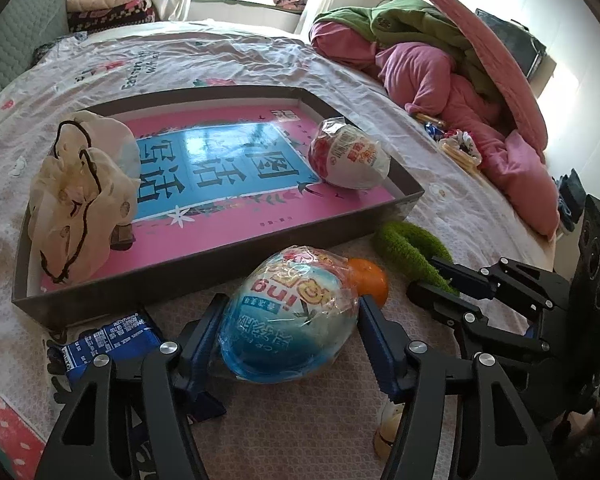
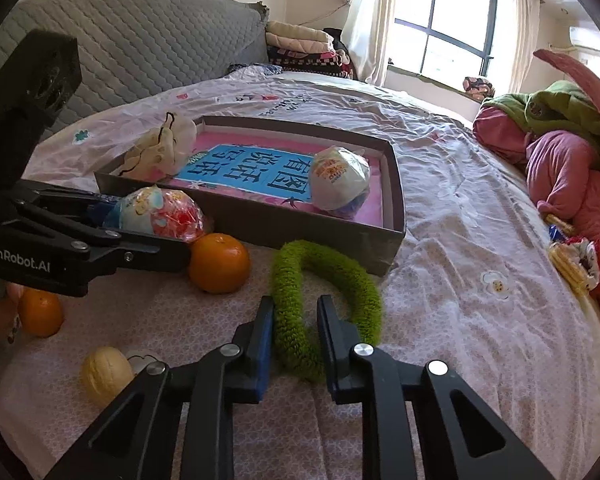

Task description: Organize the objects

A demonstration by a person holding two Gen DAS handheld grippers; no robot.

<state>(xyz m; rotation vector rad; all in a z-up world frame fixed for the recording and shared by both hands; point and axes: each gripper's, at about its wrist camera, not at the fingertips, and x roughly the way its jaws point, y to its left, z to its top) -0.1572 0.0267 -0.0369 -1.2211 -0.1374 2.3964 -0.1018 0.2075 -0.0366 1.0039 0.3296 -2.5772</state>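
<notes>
A shallow dark box (image 1: pixel 204 276) with a pink and blue printed floor lies on the bed; it also shows in the right wrist view (image 2: pixel 320 236). Inside it are a cream plastic bag (image 1: pixel 80 196) and a red-white wrapped egg (image 1: pixel 350 154). My left gripper (image 1: pixel 292 320) is shut on a blue wrapped toy egg (image 1: pixel 292 320) in front of the box. My right gripper (image 2: pixel 296 316) is shut on one limb of a green fuzzy U-shaped loop (image 2: pixel 328 276) lying on the sheet.
An orange (image 2: pixel 219 263) lies by the left gripper, a second orange (image 2: pixel 40 312) and a cream walnut-like object (image 2: pixel 104 374) further left. A blue packet (image 1: pixel 112 340) lies by the box. Pink and green bedding (image 1: pixel 440 64) is piled at the right.
</notes>
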